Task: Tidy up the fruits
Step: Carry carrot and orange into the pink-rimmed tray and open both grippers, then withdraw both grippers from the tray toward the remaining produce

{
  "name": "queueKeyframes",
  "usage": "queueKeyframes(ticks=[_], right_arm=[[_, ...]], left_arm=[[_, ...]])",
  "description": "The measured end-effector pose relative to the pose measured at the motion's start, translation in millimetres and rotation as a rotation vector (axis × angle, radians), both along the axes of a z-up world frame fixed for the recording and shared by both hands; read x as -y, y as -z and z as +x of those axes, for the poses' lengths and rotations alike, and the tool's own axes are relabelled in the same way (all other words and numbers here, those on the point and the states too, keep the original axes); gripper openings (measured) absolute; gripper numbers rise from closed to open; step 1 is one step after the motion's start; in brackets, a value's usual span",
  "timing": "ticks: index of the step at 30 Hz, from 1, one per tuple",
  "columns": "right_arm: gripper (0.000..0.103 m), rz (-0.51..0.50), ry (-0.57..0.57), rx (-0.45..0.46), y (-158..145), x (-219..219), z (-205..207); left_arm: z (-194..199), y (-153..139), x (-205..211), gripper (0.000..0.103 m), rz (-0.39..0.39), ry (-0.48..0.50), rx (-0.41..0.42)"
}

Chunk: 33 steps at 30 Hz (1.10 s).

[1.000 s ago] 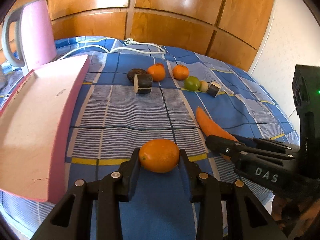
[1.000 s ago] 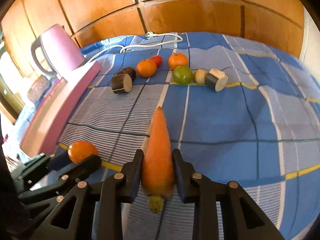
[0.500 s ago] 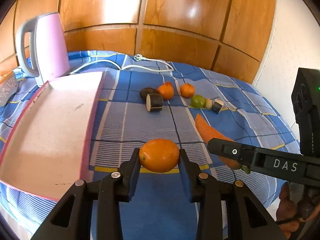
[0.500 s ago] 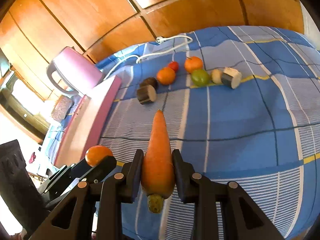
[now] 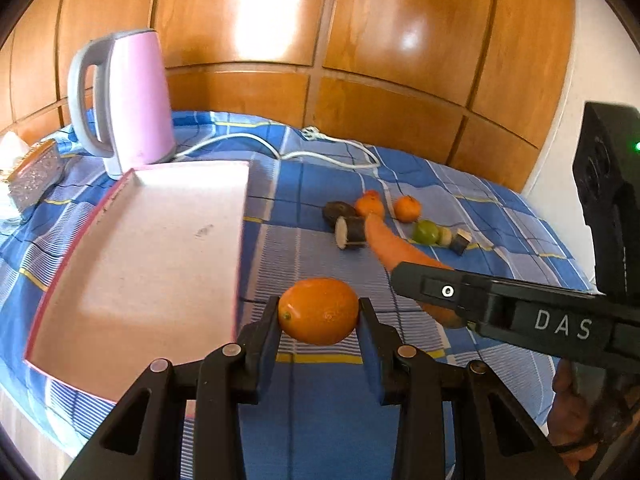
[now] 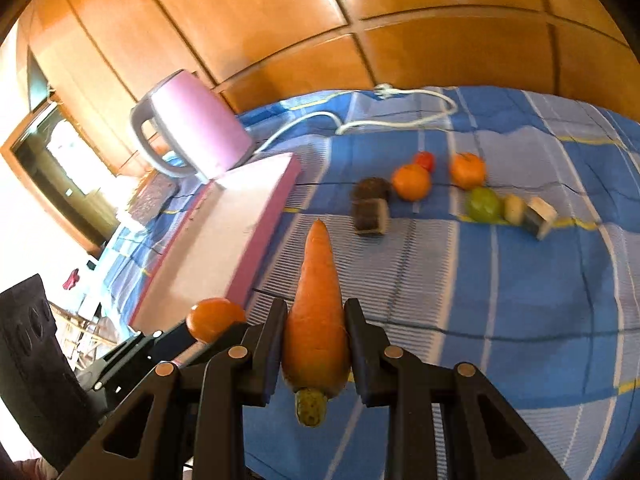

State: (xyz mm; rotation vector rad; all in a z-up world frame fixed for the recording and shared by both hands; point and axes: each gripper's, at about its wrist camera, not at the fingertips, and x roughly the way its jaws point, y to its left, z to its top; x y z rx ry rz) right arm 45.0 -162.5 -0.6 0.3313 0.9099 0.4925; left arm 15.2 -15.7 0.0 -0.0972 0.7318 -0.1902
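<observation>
My left gripper (image 5: 319, 320) is shut on an orange (image 5: 318, 311), held above the blue checked cloth beside the pink tray (image 5: 120, 280). My right gripper (image 6: 316, 340) is shut on a carrot (image 6: 318, 312), tip pointing away, stem end toward the camera. In the left wrist view the carrot (image 5: 400, 250) and right gripper (image 5: 500, 308) show at the right. In the right wrist view the orange (image 6: 214, 318) shows at lower left, next to the tray (image 6: 224, 236). Farther back lie two small oranges (image 6: 411, 181) (image 6: 467, 170), a red fruit (image 6: 425, 160), a green fruit (image 6: 484, 204) and cut dark pieces (image 6: 372, 210).
A pink kettle (image 5: 128, 100) stands behind the tray with its white cord (image 5: 320, 154) trailing across the cloth. A glittery box (image 5: 34, 172) sits at far left. A wooden panelled wall closes off the back. A hand (image 5: 572, 412) shows at lower right.
Both grippers have risen with the orange and the carrot still held. The tray's inside and the kettle now show more fully. The carrot has come off the cloth and swung left.
</observation>
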Motion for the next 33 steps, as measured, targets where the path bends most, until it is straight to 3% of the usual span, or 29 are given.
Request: queueKeyframes(ticks=[12,20,24,33], right_arm=[[0.029,0.019,-0.116,0.044,-29,-71,26],[0.033,0.037,-0.122,-0.023,-18,-115,62],[0.035,0.022,-0.145,-0.044,-11,-130,62],[0.035,-0.026,-0.118,-0.062,6,-120,46]], left_arm=[[21,-18,-67,0.037,0.009,-0.129,0.033],[45,-1,-118,0.038,0.055,-0.310,-0.058],[42,9,-126,0.046,0.057,-0.340,-0.077],[32,10,-122,0.050,0.040,-0.358,-0.088]])
